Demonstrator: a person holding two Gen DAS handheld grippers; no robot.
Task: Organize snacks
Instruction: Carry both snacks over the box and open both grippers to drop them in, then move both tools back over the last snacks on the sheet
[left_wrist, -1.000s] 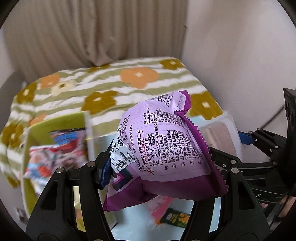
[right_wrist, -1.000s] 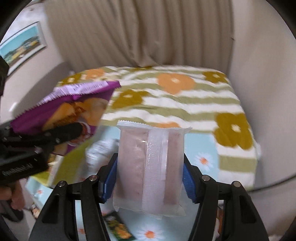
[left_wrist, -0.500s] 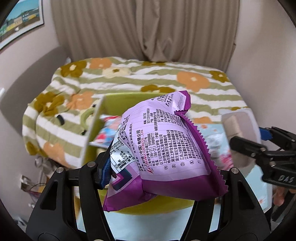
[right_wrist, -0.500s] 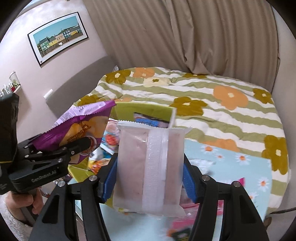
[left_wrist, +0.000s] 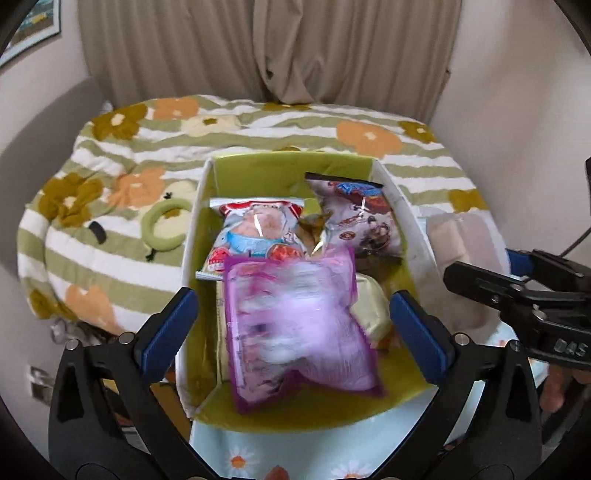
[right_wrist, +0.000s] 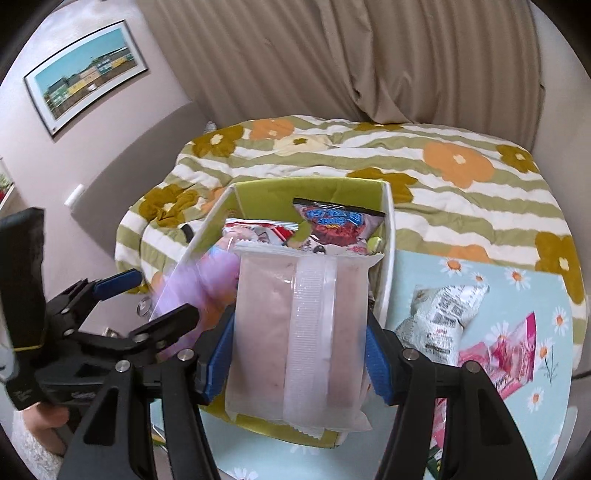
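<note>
Left gripper (left_wrist: 293, 317): fingers spread wide, touching nothing.
Purple bag (left_wrist: 295, 325): blurred, free between the left fingers, over the near part of the box.
Box (left_wrist: 291, 166): green inside, on the table beside the bed; two more snack bags lie in its far part.
Right gripper (right_wrist: 299, 343): closed on the pink pack (right_wrist: 299, 332), held upright above the box's near right corner.
Table (right_wrist: 517, 273): a white bag (right_wrist: 443, 314) and a pink bag (right_wrist: 506, 350) lie right of the box.

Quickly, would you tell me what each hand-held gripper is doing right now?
Left hand-held gripper: open, purple bag dropping into box.
Right hand-held gripper: shut on clear packet.
</note>
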